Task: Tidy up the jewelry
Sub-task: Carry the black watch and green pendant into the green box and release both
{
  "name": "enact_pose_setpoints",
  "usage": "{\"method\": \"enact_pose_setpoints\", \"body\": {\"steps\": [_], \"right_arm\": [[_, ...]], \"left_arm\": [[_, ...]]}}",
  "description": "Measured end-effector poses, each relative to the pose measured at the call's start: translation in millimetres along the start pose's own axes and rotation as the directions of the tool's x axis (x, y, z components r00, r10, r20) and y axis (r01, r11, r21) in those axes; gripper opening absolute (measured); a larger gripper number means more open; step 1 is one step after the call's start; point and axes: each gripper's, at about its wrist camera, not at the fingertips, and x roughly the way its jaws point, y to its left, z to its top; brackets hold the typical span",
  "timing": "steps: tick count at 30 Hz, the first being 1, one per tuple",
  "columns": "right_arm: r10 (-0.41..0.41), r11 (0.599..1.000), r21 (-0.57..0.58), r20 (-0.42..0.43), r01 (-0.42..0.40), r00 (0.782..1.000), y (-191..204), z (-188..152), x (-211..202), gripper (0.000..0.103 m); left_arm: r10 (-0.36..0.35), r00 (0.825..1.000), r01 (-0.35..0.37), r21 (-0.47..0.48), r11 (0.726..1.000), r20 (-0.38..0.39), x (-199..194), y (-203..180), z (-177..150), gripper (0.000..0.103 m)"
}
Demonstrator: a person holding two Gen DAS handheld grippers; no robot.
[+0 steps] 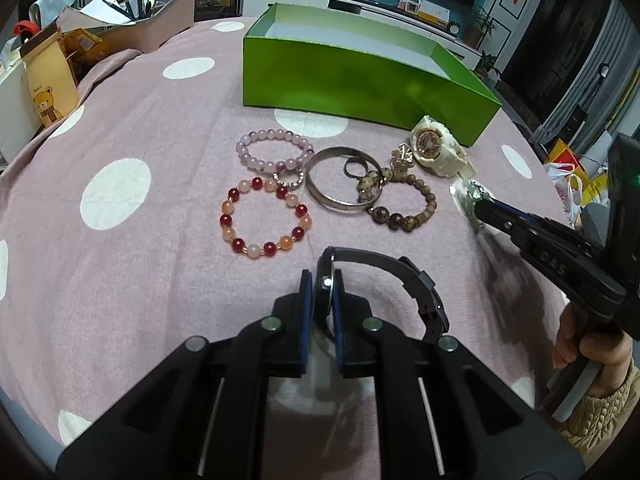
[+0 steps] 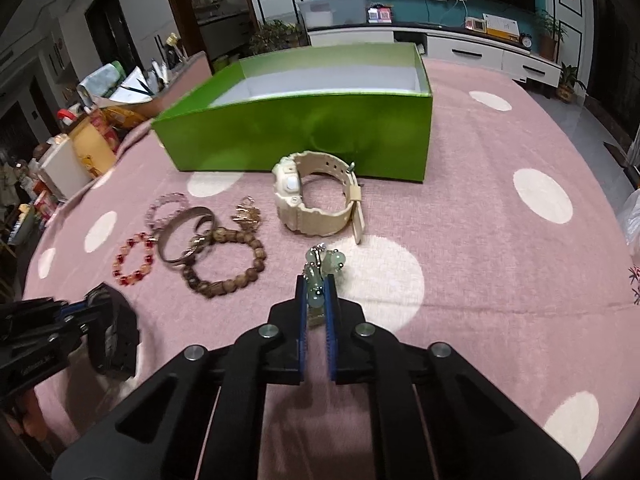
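Left gripper (image 1: 322, 280) clamped on black watch (image 1: 384, 284), strap arching out to its right above pink dotted tablecloth (image 1: 120, 240). Right gripper (image 2: 316, 286) pinched on pale green bead charm (image 2: 324, 268), beads jutting past fingertips, near cream watch (image 2: 316, 196) before green box (image 2: 304, 128).

A pink cloth with large white dots covers the worktop (image 1: 132, 256). The open box (image 1: 360, 80) is bright green outside and white inside. One watch (image 2: 316, 204) is cream, the other (image 1: 384, 284) black. One bead bracelet (image 1: 264, 216) alternates red, peach and white; another (image 1: 276, 152) is pale lilac-pink; a third (image 2: 228, 268) is mottled brown. The bangle (image 1: 340, 180) is dull grey metal. Each hand-held gripper (image 2: 316, 300) is black with blue pads, the right one around pale green beads (image 2: 326, 266).
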Motion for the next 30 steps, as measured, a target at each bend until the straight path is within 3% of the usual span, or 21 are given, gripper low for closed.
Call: {"method": "enact_pose_setpoints", "body": {"steps": [6,14,24,30], "right_arm": [[0.026,1.0,-0.005,0.065,-0.025,0.998,-3,0,-34,0.008],[0.034,0.999,-0.036,0.177,-0.028,0.984,-5,28,-73,0.008],[0.025,0.999,-0.05,0.247,-0.013,0.969,-14,79,-72,0.008],[0.033,0.999,-0.049,0.244,-0.022,0.969,-18,114,-47,0.008]], "left_arm": [[-0.015,0.999,0.014,0.009,1.0,0.029,-10,-5,6,0.009],[-0.03,0.994,0.028,0.026,0.999,0.105,-29,-15,39,0.009],[0.019,0.975,-0.025,0.026,0.999,0.223,-35,-23,127,0.009],[0.017,0.974,-0.024,0.03,0.999,0.228,-11,-28,174,0.009]]}}
